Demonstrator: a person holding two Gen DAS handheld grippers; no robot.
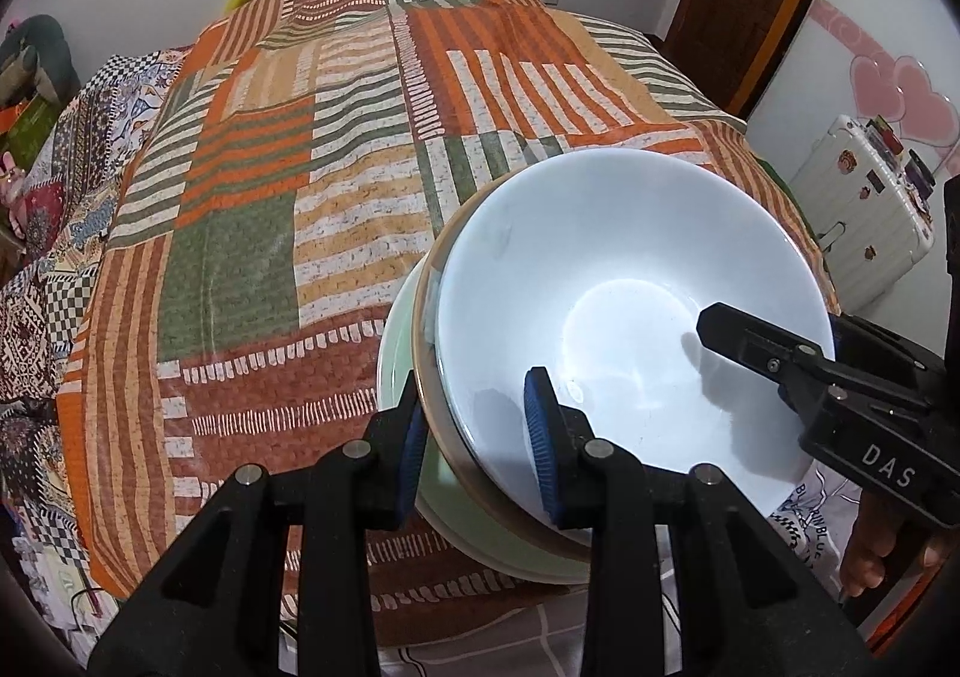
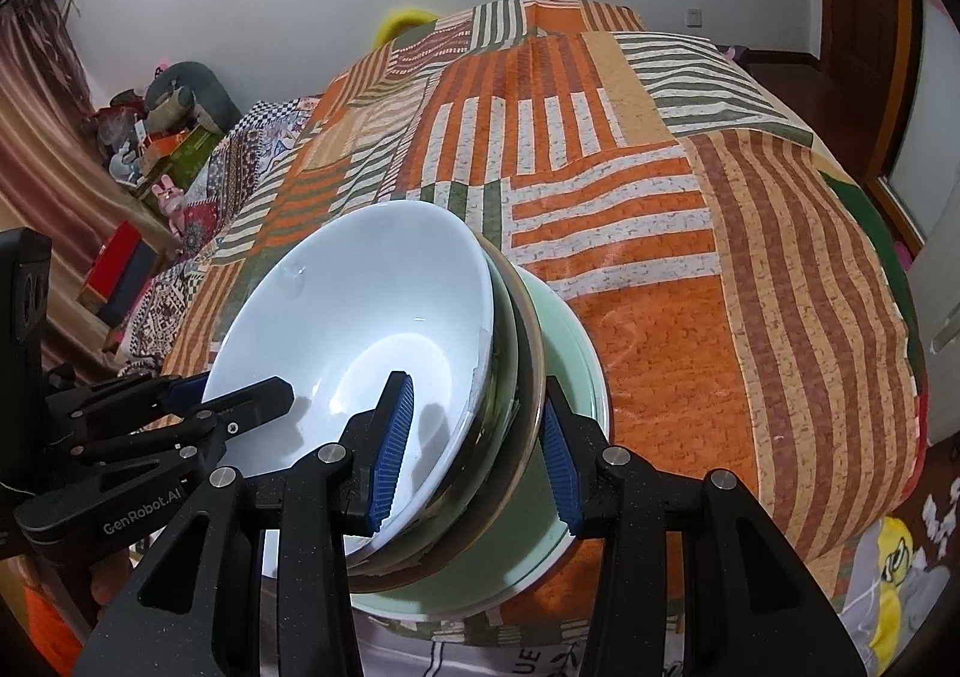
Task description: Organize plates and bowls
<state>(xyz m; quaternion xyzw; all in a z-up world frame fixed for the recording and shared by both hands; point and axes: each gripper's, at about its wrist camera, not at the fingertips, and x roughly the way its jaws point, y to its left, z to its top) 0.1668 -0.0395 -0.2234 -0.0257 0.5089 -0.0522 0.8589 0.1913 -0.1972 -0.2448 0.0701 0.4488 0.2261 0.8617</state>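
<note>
Step in hand: by the look of it, the stacking is done and the whole stack is being carried or set down; both grippers straddle the rims of one nested pile at the near edge of the bed [image 1: 252, 233].
Stack: a white bowl [image 1: 630, 281] sits on top, inside a metal-looking bowl [image 2: 510, 341], which rests on a pale green plate [image 2: 570, 353]; the pile is tilted in both views, and whether it touches the patchwork quilt [image 2: 690, 233] cannot be told.
Left gripper [image 1: 477, 452]: jaws partly closed, one blue pad inside the white bowl, the other outside the rims; the outer pad seems to press the rims, but firm contact by the inner pad is not clear.
Right gripper [image 2: 474, 449]: partly closed across the opposite side, one pad inside the white bowl, the other outside by the green plate; a real clamp cannot be confirmed.
Next move: probably levelling the pile and lowering it onto the quilt with both sides moving together, since the smooth nested rims could slip.
Writing: "DAS" on the right gripper as the left view shows it; "GenRobot.AI" on the left gripper in the right view; partial "BLUE" lettering on cloth below the stack.
</note>
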